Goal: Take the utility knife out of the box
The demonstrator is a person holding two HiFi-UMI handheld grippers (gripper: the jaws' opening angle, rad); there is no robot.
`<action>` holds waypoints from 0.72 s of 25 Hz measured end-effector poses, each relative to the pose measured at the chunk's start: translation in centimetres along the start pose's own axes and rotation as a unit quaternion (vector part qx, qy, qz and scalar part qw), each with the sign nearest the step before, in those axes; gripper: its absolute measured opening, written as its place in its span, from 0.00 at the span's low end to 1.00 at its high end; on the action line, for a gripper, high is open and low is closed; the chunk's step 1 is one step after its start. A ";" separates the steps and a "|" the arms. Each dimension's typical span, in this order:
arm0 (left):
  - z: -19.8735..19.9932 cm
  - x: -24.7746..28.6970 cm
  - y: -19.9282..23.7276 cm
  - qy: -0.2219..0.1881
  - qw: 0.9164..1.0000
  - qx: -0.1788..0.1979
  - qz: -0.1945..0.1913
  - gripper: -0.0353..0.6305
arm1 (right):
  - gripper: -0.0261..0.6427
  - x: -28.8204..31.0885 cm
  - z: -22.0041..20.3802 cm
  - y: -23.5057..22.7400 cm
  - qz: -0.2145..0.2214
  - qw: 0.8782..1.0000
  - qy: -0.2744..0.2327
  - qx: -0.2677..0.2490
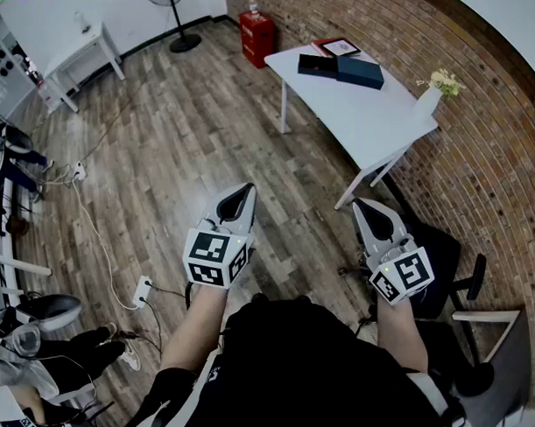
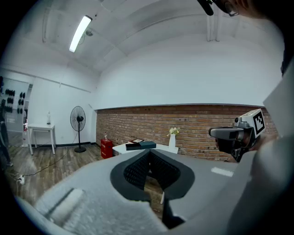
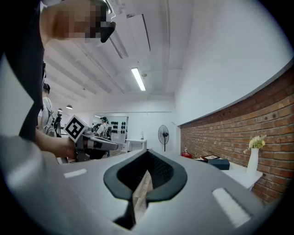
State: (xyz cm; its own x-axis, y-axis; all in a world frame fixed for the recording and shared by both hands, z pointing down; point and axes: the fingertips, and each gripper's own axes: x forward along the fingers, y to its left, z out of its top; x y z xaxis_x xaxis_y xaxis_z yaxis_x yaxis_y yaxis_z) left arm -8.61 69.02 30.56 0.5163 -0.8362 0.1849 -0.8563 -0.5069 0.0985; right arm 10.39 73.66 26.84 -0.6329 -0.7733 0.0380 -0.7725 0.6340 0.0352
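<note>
Left hand-held gripper (image 1: 244, 191) and right hand-held gripper (image 1: 363, 205) are both closed on nothing, held side by side above the wooden floor (image 1: 177, 141). Well apart from them, a teal box (image 1: 360, 72) lies just beside a black box (image 1: 317, 65) on the white bench (image 1: 374, 126) along the brick wall (image 1: 484, 148). The utility knife itself cannot be made out.

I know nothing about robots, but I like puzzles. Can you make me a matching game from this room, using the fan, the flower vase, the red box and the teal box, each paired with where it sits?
Things:
1. fan
2. flower vase
3. red box
4. teal box

Places:
a. on the white table, at its nearer end by the brick wall
b. on the floor against the brick wall, beyond the table
c. on the table's far end, beside a flat black box
d. standing on the wood floor near the white wall

Pairs: 1-d, 2-a, 3-b, 4-c
</note>
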 end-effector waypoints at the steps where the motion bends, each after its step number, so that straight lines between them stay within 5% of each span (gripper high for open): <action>1: -0.1 -0.2 0.5 0.000 1.000 -0.001 0.000 0.06 | 0.04 0.3 0.1 0.4 0.001 1.000 0.000 -0.001; 18: -2.0 -4.5 4.9 0.017 1.000 0.000 -0.021 0.06 | 0.04 3.8 1.3 8.3 0.039 0.998 -0.035 0.027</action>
State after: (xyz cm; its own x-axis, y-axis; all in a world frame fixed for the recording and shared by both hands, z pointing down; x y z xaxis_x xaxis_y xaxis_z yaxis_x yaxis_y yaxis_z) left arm -15.18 70.71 32.15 0.5505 -0.8072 0.2132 -0.8344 -0.5406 0.1077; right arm 1.51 75.96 25.95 -0.6918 -0.7214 -0.0320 -0.7213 0.6924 -0.0186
